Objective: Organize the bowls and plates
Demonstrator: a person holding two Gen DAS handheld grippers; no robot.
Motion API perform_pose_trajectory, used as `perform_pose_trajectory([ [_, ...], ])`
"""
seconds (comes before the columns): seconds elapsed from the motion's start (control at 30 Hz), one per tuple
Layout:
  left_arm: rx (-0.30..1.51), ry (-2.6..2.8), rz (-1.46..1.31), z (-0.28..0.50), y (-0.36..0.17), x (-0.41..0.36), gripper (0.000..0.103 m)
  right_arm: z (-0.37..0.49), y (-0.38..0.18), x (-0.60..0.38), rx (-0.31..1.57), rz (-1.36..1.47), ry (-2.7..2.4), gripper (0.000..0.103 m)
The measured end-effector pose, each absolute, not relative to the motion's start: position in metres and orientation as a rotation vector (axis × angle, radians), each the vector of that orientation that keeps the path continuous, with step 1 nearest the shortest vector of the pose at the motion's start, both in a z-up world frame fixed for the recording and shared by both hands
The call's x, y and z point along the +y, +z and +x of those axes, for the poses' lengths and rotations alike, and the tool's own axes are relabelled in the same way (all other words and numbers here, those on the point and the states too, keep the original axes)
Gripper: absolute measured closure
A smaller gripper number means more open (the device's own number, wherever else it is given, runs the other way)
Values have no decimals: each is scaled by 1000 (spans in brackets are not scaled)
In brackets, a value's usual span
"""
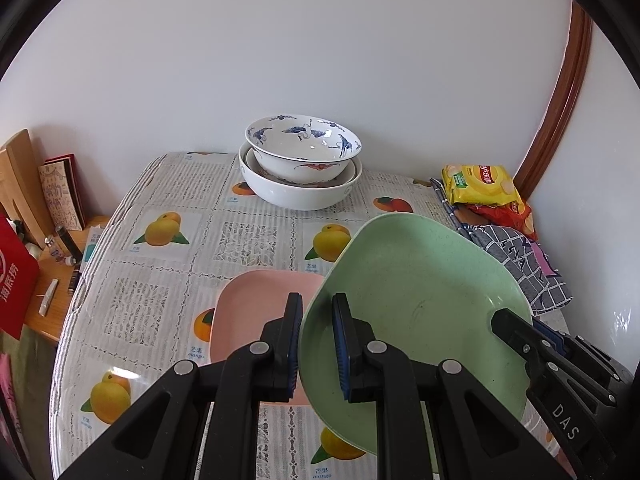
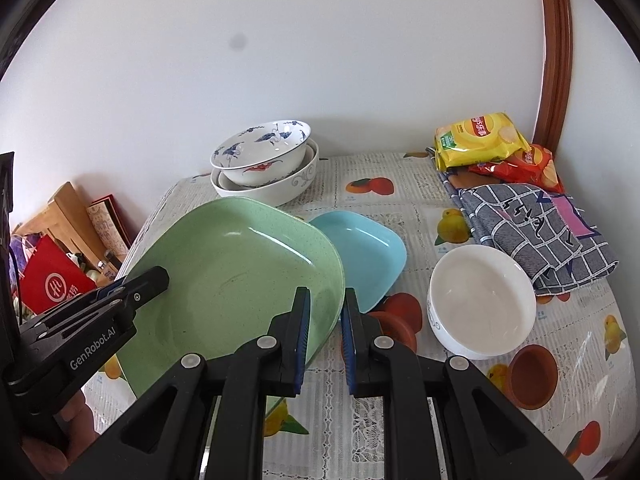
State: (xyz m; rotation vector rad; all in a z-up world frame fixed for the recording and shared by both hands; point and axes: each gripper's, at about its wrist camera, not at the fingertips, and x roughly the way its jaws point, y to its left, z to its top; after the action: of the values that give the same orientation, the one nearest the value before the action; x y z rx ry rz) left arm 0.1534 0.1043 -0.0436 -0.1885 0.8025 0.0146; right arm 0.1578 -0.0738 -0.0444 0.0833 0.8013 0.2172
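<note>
Over the worktop (image 1: 168,200) with its fruit-print cover, a green plate (image 1: 420,304) is held tilted in the air between two claws. The left claw (image 1: 318,344) is nearly closed, pinching the plate's left rim, and the right claw (image 2: 325,340) is likewise nearly closed, pinching the opposite rim. I count three plates: the green one, a pink plate (image 1: 256,300) lying flat beneath its left edge, and a blue plate (image 2: 364,256) lying flat beyond its right edge. There are three bowls: a crane-painted bowl (image 1: 303,144) nested in a bigger white bowl (image 1: 300,190) by the wall, and a plain white bowl (image 2: 480,300) alone to the right. Two snack bags (image 2: 476,140) sit beside a checked cloth (image 2: 536,236).
</note>
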Motion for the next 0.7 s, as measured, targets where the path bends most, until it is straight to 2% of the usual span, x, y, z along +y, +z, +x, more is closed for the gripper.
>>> perform_pose_trajectory([
  [0.7,806,43,-213,143,-49,124,88,153,-48,-53,803,67,240,88],
])
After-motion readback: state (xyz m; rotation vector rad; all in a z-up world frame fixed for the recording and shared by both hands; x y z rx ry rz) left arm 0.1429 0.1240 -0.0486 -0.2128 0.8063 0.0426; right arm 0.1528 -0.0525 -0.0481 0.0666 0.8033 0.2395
